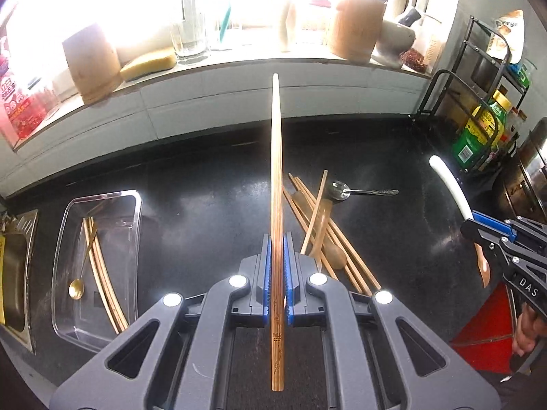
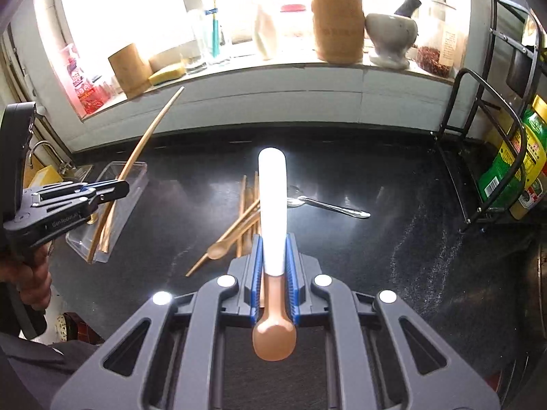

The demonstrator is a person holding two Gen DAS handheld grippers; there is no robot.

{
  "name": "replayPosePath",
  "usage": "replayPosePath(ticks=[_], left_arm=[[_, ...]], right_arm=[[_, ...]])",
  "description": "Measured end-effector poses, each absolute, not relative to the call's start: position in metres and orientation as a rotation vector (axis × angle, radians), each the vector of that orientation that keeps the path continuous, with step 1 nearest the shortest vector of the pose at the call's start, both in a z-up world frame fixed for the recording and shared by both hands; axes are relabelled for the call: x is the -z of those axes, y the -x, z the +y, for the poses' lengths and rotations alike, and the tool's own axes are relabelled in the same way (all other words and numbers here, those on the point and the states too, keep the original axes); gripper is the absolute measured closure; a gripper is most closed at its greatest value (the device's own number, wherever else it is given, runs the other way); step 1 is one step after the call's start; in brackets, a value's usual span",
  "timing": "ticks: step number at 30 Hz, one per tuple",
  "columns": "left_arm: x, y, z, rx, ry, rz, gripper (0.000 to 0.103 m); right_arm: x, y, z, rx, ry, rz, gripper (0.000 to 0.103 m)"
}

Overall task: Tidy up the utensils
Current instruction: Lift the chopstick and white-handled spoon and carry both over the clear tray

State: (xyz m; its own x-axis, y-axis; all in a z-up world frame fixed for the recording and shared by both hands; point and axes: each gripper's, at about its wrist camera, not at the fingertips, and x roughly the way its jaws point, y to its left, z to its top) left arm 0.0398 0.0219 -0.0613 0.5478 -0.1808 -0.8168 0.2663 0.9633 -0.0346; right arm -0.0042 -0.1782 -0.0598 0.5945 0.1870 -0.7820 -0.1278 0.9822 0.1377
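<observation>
My left gripper (image 1: 277, 239) is shut on a long wooden chopstick (image 1: 276, 171) that points up and away over the black counter. My right gripper (image 2: 273, 239) is shut on a spoon with a white handle (image 2: 271, 205) and copper bowl; this spoon (image 1: 448, 184) also shows at the right of the left wrist view. A pile of wooden chopsticks and a wooden spoon (image 1: 324, 235) lies mid-counter beside a metal spoon (image 1: 359, 191). A clear tray (image 1: 133, 225) at the left holds chopsticks (image 1: 102, 273) and a gold spoon (image 1: 77, 288).
A steel sink (image 1: 17, 266) lies left of the tray. The windowsill holds wooden holders (image 2: 336, 24), a sponge (image 1: 148, 63), glasses and a mortar (image 2: 389, 34). A black wire rack (image 2: 478, 143) with bottles stands at the right.
</observation>
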Motion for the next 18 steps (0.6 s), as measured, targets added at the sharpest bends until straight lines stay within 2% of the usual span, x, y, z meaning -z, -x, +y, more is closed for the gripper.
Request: replayPosePath(ticks=[18], left_arm=[[0.057,-0.020,0.073,0.174,-0.071,0.946,0.097]], right_arm=[[0.049,0.006,-0.131,-0.242,-0.039,0.901,0.089]])
